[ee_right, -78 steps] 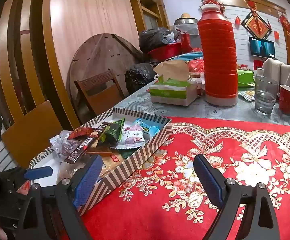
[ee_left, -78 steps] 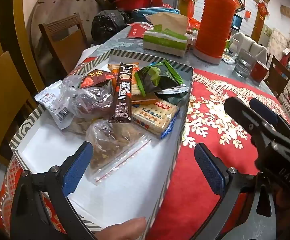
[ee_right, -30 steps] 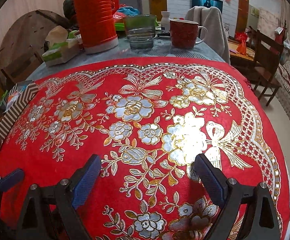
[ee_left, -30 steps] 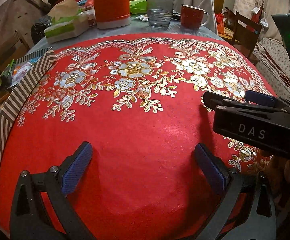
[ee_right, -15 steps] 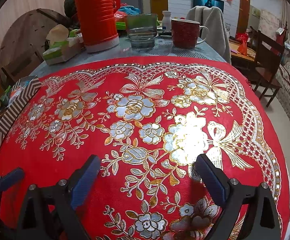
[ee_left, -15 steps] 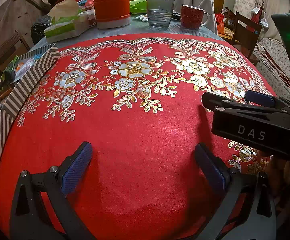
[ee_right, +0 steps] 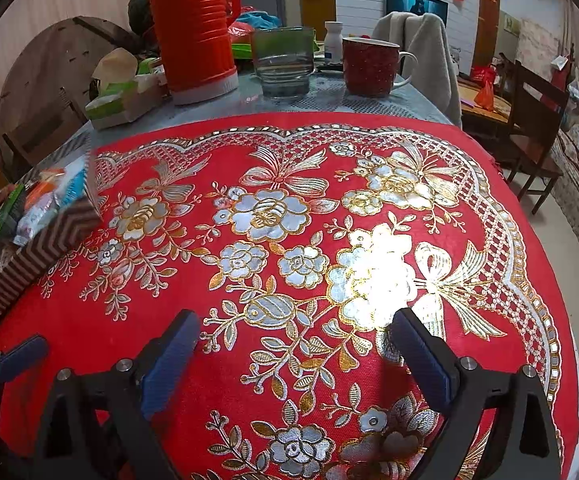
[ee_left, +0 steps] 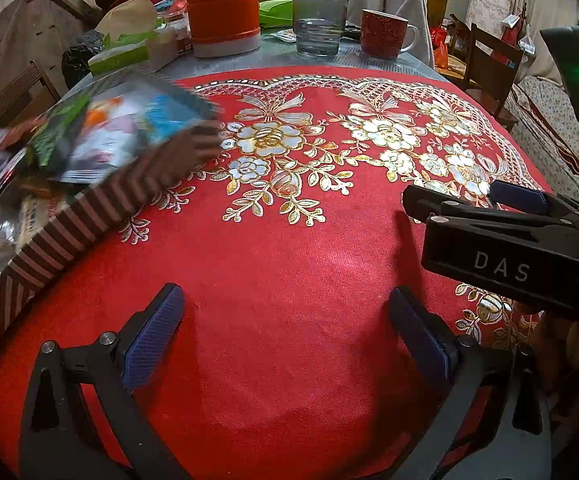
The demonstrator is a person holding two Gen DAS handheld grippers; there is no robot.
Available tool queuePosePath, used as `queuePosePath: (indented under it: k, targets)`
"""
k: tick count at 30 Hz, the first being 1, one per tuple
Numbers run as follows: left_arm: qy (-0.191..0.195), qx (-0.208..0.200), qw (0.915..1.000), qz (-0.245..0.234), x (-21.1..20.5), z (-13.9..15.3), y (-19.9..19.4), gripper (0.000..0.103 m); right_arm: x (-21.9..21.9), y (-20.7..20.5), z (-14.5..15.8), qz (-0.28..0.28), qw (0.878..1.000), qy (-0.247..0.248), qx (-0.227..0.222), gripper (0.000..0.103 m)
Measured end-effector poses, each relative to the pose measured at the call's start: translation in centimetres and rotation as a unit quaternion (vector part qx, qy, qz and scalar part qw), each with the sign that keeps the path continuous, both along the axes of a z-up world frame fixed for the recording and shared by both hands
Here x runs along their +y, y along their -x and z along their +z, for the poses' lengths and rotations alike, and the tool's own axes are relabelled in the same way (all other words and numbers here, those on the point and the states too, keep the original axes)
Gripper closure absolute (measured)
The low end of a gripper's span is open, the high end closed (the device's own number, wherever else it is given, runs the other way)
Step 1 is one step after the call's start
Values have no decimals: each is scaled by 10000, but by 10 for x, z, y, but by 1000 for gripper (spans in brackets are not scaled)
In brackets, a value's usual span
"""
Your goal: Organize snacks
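A striped cardboard tray (ee_left: pixel 69 232) holding several snack packets (ee_left: pixel 101 136) sits at the left of the red embroidered cloth (ee_left: pixel 281 240), blurred by motion. It also shows in the right wrist view (ee_right: pixel 45 248) at the left edge. My left gripper (ee_left: pixel 285 336) is open and empty over bare red cloth, right of the tray. My right gripper (ee_right: pixel 297 356) is open and empty over the cloth's flower pattern. In the left wrist view the right gripper (ee_left: pixel 501 216) lies on the right, seen from the side.
At the table's far side stand an orange thermos (ee_right: pixel 193 28), a glass (ee_right: pixel 283 62), a red mug (ee_right: pixel 369 66) and a tissue box (ee_right: pixel 119 100). Wooden chairs (ee_right: pixel 537 128) stand at the right and a folded round table (ee_right: pixel 49 92) at the back left.
The tray of snacks has come further into view at the left in both views, sliding right across the cloth. Both grippers stay open and empty.
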State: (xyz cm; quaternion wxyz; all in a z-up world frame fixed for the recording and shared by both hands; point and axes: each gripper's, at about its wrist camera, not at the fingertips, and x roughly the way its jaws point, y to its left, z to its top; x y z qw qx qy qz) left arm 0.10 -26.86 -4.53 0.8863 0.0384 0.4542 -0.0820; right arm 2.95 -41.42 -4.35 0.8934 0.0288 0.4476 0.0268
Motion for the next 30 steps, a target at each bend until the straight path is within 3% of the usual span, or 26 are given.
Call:
queuePosePath:
  k: [30]
  targets:
    - [-1, 1, 10000, 1, 0, 0, 0, 0, -4, -1, 1, 61, 9998, -210, -20, 2]
